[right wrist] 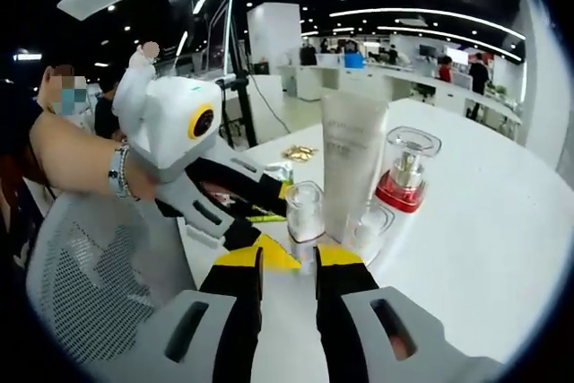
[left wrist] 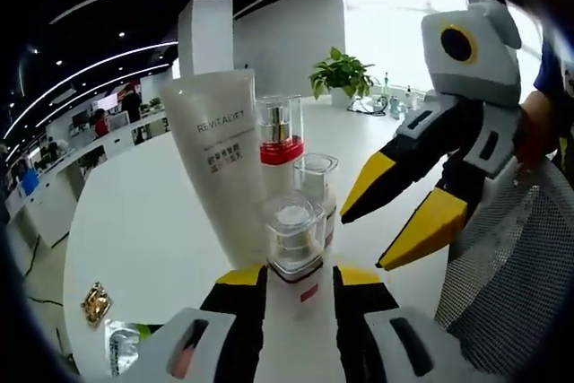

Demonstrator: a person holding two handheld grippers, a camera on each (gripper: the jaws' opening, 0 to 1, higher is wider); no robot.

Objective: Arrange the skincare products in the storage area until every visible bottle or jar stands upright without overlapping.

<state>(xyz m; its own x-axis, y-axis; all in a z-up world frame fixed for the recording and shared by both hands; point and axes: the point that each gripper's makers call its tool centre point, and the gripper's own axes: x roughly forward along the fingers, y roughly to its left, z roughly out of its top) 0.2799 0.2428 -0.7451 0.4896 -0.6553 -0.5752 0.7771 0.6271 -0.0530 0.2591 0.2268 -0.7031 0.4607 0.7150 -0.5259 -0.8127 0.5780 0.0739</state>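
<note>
Left gripper (left wrist: 300,286) is clamped on a clear-capped bottle (left wrist: 294,238), upright on the white table (left wrist: 134,221); right gripper (right wrist: 287,262) jaws stand narrow, closed on a second clear bottle (right wrist: 305,213), also upright; behind, a white tube (left wrist: 220,159) reads "REVITALIFT", long axis vertical, cap down; beside it stands a red-collared bottle (left wrist: 280,136); far off, a potted plant (left wrist: 341,73).
</note>
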